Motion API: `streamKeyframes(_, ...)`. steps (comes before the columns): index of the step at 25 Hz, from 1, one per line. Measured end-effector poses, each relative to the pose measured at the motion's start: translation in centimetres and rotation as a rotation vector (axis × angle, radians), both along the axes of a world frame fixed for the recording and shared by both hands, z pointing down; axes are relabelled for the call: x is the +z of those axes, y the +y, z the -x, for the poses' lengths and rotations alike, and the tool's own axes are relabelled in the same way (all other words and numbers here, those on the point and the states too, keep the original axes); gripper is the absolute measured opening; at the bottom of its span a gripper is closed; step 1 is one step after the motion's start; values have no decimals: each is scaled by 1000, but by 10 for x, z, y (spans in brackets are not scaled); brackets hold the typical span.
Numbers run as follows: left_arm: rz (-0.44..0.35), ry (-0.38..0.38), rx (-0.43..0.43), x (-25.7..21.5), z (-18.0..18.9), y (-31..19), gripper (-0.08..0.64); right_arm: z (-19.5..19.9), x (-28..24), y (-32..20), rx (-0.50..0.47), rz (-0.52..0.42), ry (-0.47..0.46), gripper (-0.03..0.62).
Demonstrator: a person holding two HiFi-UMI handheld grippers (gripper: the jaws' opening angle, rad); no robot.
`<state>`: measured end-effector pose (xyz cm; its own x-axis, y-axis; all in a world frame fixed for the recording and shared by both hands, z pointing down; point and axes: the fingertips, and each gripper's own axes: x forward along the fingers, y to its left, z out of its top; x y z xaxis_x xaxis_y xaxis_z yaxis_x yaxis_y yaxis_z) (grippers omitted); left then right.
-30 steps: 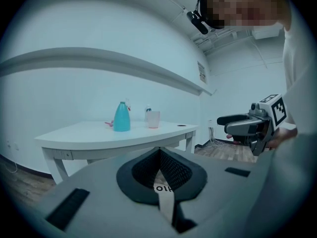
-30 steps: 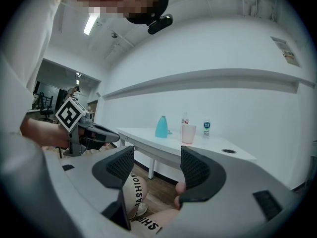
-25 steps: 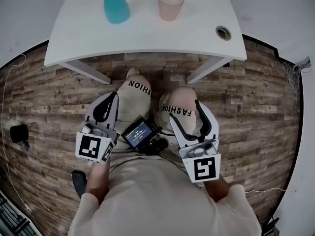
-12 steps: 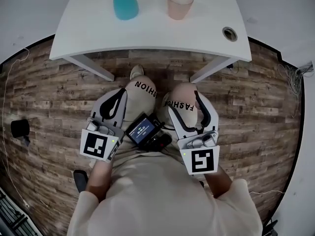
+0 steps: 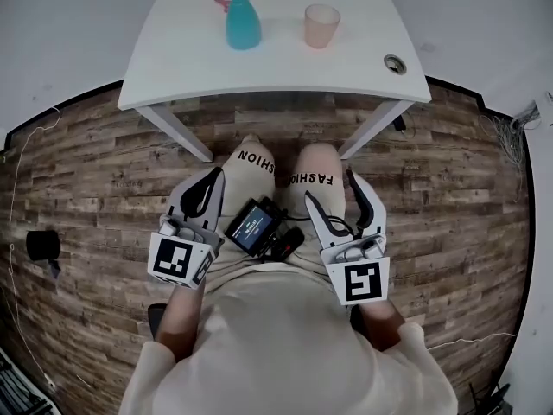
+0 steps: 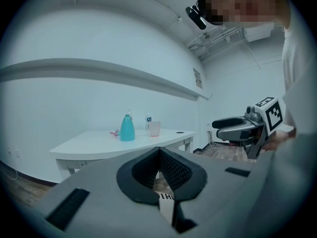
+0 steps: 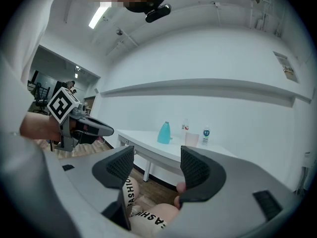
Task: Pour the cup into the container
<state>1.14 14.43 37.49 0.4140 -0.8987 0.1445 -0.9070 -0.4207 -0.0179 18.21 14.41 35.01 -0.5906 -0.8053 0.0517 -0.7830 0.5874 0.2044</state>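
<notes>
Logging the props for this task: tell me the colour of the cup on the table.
Pale pink. The cup shows best in the head view.

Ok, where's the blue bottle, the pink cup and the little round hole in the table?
blue bottle (image 5: 244, 31): head view, on its round body.
pink cup (image 5: 320, 33): head view, on its side wall.
round hole (image 5: 395, 63): head view, on its middle.

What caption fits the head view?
Seated person holds the left gripper, shut, and right gripper, open, before a white table bearing a teal bottle and pink cup.
</notes>
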Motion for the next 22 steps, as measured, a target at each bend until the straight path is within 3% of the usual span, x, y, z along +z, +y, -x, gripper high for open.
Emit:
streamKeyframes(7, -4, 30, 13, -3, 30, -2, 8, 19, -4, 1, 5, 14, -27, 304)
streamKeyframes(12, 30, 54, 7, 14, 46, -21, 8, 25, 5, -22, 34, 45, -62, 290)
streamKeyframes(22, 73, 76, -36, 36, 64, -57, 8, 43, 21, -68, 4, 65, -41, 284)
